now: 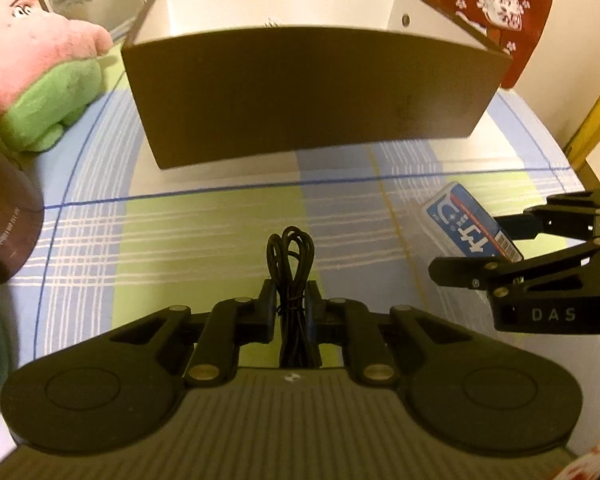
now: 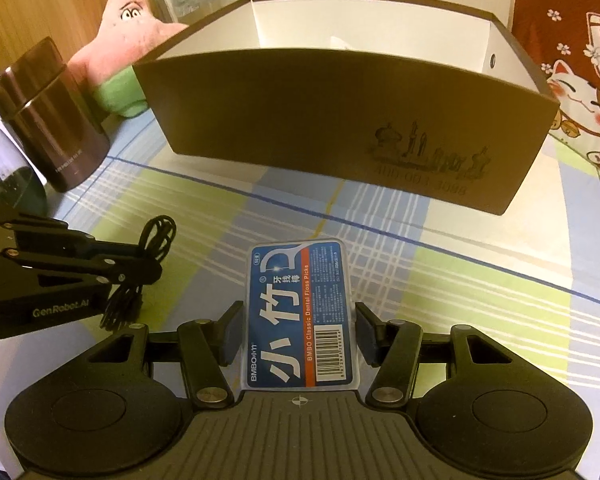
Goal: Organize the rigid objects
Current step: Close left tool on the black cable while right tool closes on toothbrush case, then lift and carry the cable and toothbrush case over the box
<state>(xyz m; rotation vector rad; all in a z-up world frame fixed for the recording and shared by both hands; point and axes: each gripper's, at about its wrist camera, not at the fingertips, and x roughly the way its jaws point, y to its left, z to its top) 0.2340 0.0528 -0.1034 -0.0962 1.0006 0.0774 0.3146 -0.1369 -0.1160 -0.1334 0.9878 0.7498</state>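
Observation:
My left gripper is shut on a bundled black cable whose loop sticks out past the fingertips, just above the plaid cloth. The right wrist view shows the same left gripper and the cable at the left. My right gripper is shut on a blue dental floss pick box, with a pad pressed on each long side. From the left wrist, that box and the right gripper show at the right edge. An open brown cardboard box with a white inside stands ahead of both.
A pink and green star plush lies left of the brown box. A dark brown canister stands at the left. A red lucky-cat cushion sits behind on the right. Plaid cloth covers the surface.

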